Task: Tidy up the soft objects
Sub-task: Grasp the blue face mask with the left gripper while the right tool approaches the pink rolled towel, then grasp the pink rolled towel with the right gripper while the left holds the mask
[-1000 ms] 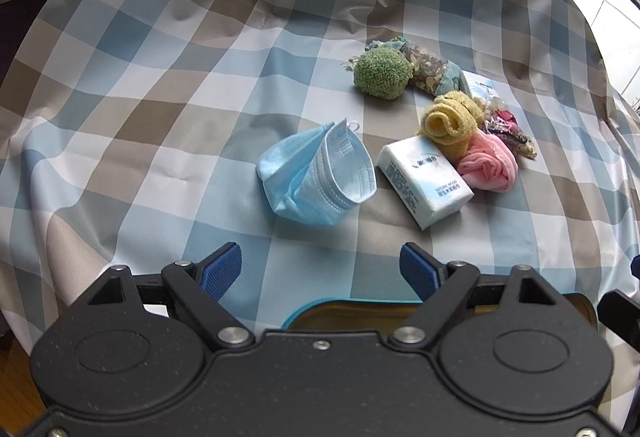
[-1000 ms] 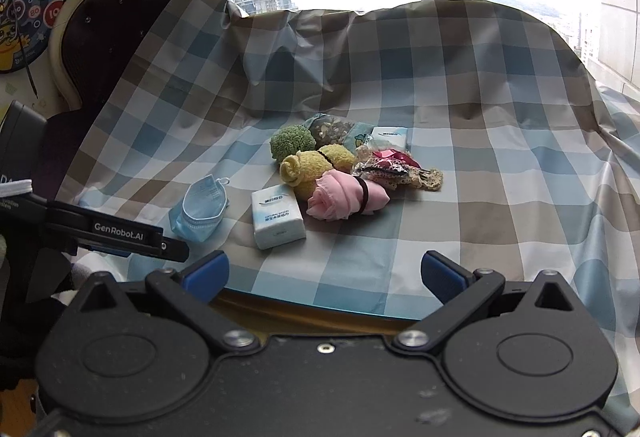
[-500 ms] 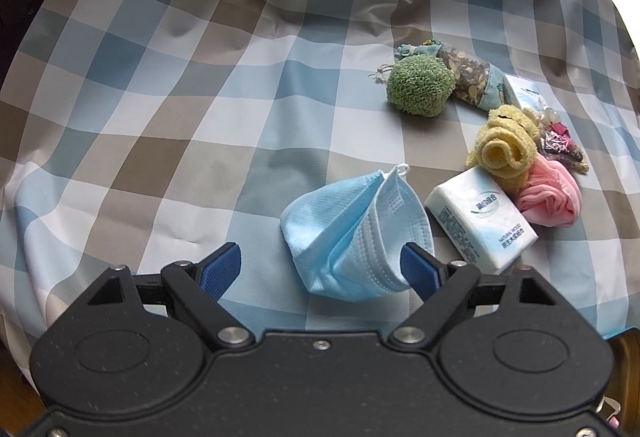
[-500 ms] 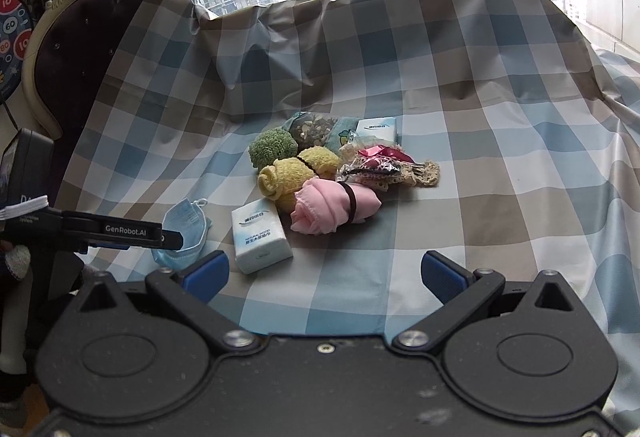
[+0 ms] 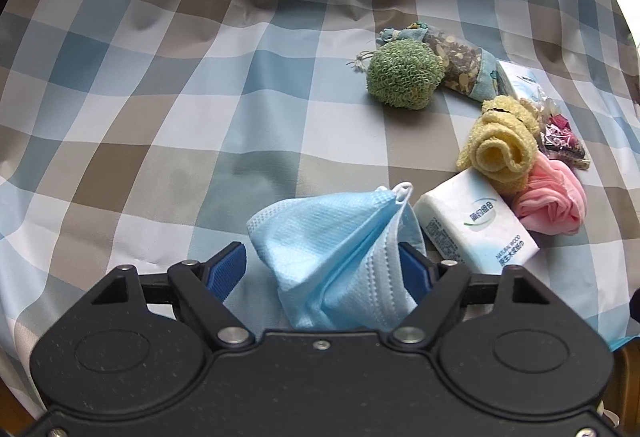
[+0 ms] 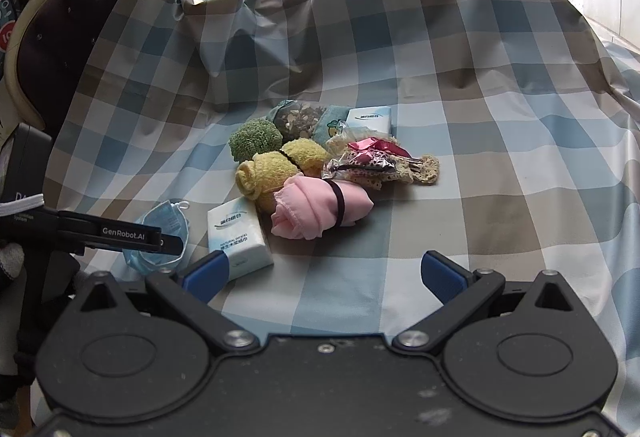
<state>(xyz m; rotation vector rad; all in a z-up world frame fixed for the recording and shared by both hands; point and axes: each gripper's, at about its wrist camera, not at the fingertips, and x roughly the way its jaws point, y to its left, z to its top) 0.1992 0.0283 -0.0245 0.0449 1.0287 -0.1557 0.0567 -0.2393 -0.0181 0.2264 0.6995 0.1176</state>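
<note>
A crumpled blue face mask point(image 5: 336, 249) lies on the checked cloth between the open fingers of my left gripper point(image 5: 322, 269); it also shows in the right wrist view point(image 6: 160, 233). Beside it lie a white tissue pack point(image 5: 476, 225), a yellow rolled towel point(image 5: 500, 145), a pink rolled cloth point(image 5: 552, 205) and a green scrubber ball point(image 5: 404, 75). My right gripper point(image 6: 324, 273) is open and empty, near the front edge, with the tissue pack point(image 6: 238, 233) by its left finger and the pink cloth point(image 6: 320, 209) ahead.
A dried-flower sachet point(image 5: 460, 65), a second tissue pack point(image 6: 370, 119) and a lace packet with pink wrappers point(image 6: 380, 161) lie behind the pile. A dark chair back point(image 6: 60, 33) stands at the left. The checked cloth point(image 6: 500, 157) rises at the back.
My left gripper has moved forward and down until the mask sits between its fingers. My right gripper has moved closer to the pile.
</note>
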